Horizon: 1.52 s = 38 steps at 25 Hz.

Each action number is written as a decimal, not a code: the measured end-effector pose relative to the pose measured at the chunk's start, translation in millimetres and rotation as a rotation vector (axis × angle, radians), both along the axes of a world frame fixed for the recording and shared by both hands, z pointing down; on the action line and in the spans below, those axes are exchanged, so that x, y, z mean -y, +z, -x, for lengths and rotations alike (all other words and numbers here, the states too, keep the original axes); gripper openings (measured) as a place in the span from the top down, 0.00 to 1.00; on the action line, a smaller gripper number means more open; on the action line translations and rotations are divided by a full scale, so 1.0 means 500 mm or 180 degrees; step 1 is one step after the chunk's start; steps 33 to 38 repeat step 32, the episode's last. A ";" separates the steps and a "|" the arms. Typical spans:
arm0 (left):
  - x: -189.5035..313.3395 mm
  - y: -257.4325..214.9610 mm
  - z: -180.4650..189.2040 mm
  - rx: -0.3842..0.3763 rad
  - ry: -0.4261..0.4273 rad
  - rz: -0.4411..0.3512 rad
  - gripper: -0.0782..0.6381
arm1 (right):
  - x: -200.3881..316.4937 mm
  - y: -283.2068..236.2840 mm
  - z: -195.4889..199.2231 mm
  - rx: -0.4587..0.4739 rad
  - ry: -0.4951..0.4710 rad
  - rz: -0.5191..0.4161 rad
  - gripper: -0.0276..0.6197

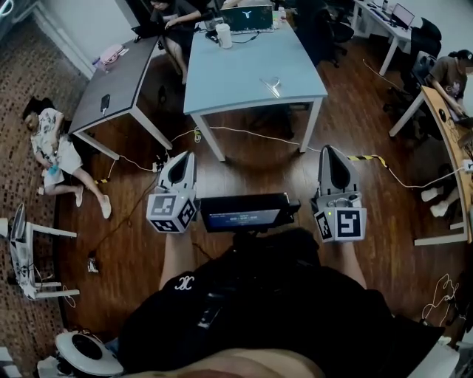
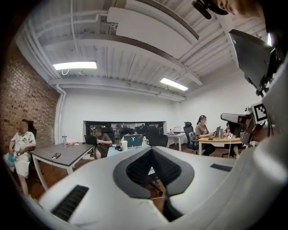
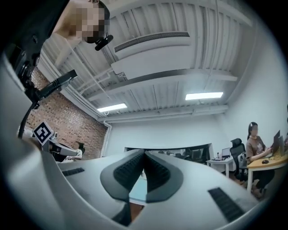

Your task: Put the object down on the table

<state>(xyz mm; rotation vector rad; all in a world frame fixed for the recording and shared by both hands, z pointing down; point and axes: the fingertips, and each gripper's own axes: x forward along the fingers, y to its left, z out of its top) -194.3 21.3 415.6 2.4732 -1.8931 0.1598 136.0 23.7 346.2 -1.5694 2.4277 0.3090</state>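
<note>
Near the front right corner of the light-blue table [image 1: 244, 70] lies a small, pale, shiny object [image 1: 270, 85]. It rests flat on the tabletop with nothing touching it, and what kind of thing it is cannot be made out. At the far end of the table stand an open laptop [image 1: 247, 16] and a white cup [image 1: 224, 35].

On the near side of the table, over the wooden floor [image 1: 259, 162] and well apart from the object, the person holds both tools pointing toward the table. The left gripper [image 1: 185, 155] has its jaws pressed together at the tips, with nothing between them; its own view shows the two dark pads [image 2: 139, 168] meeting in a point. The right gripper [image 1: 328, 149] is likewise closed and empty, its pads [image 3: 128, 168] touching along their length.

To the left of the table stands a grey table [image 1: 122, 85] with a dark phone [image 1: 105, 102] on it. Farther left of that, a person [image 1: 55, 151] sits on the floor.
</note>
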 end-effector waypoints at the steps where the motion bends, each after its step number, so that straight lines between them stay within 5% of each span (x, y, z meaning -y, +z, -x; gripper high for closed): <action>1: -0.005 0.000 -0.004 -0.0014 0.0003 0.0000 0.89 | -0.004 0.000 -0.009 0.0003 0.0038 0.0017 0.99; 18: -0.103 -0.026 -0.118 0.0084 -0.0103 -0.0108 0.89 | -0.039 -0.001 -0.156 -0.0016 0.0052 0.0142 1.00; 38: -0.121 -0.016 -0.112 0.0067 -0.0265 -0.0027 0.89 | -0.030 -0.004 -0.148 -0.0051 -0.0120 0.0118 1.00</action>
